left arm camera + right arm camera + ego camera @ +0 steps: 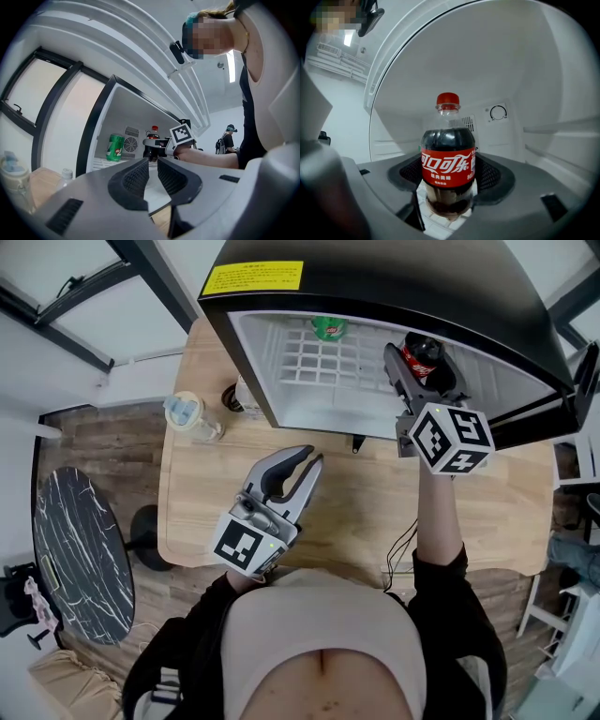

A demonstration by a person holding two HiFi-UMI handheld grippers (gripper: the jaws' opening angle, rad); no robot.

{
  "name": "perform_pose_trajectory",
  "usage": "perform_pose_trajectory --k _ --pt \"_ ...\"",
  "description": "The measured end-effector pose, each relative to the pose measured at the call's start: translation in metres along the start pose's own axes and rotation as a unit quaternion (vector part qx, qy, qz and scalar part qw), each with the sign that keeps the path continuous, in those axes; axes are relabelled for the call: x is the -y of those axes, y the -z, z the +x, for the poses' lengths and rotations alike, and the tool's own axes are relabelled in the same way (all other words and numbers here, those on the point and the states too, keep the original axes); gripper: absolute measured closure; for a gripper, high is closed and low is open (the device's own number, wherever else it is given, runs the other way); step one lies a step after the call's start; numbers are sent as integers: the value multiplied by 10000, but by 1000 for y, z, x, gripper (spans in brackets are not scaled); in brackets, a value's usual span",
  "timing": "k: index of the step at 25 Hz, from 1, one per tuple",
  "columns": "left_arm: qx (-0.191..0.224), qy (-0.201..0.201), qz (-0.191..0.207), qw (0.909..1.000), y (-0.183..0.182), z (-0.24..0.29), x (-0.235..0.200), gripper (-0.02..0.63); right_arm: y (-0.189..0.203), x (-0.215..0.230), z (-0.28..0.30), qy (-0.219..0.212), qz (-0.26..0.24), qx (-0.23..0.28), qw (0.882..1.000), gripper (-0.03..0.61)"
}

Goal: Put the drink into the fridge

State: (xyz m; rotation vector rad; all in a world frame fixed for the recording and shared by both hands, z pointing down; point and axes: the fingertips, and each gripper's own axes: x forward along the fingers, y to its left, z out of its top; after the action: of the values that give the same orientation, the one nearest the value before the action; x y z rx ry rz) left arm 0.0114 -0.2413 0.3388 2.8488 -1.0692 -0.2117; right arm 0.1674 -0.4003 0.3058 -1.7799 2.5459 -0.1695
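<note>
The black mini fridge [403, 282] stands open on the pale wooden table [356, 512], with its white interior [511, 70] facing the person. A yellow label [253, 277] sits on its dark top. To the left, lower than the wooden table, is a round black marble table [80, 549].

The right gripper [422, 369] reaches into the right side of the fridge. Its jaws are spread wide and clamped on the sides of a cola bottle [422, 354] – in the right gripper view [449, 180] both pads press against the red label. The cola bottle [448, 164] is upright with its red cap on, and it is inside the fridge above the white wire shelf [319, 362]. Whether its base touches the shelf cannot be told.

The left gripper [309, 460] hovers over the table in front of the fridge, well apart from the bottle. In its own view [153, 164] the jaws show only a slim gap with nothing between them.

A green can [329, 328] stands upright at the back left of the shelf – from the left gripper view the green can [114, 147] is left of the held bottle [151, 138].

On the table left of the fridge stands a clear lidded bottle [192, 418], and a smaller white-capped bottle [66, 176] stands just beside the fridge's wall.
</note>
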Motion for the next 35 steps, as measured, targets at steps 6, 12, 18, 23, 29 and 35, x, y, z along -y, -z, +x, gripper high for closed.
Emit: perform_pose_trajectory --k 6,12,18,23,29,35 --pt "-53 -43 -25 10000 2 -1 -5 551 5 6 9 36 45 -11 10000 253" --pt "-69 -73 -31 9999 3 -1 -11 551 4 9 19 53 87 11 9999 253" --pt "-202 -100 -110 9997 8 -3 -14 551 7 10 25 78 46 -7 10000 253" --pt "-73 -125 -46 9999 5 -3 -16 551 8 8 30 30 54 -12 10000 253" --pt "-85 -133 -54 9999 5 -3 -16 551 9 10 32 36 76 -16 10000 253" --pt "-113 -153 -59 9998 6 -3 -16 551 12 10 33 30 103 -35 9999 253"
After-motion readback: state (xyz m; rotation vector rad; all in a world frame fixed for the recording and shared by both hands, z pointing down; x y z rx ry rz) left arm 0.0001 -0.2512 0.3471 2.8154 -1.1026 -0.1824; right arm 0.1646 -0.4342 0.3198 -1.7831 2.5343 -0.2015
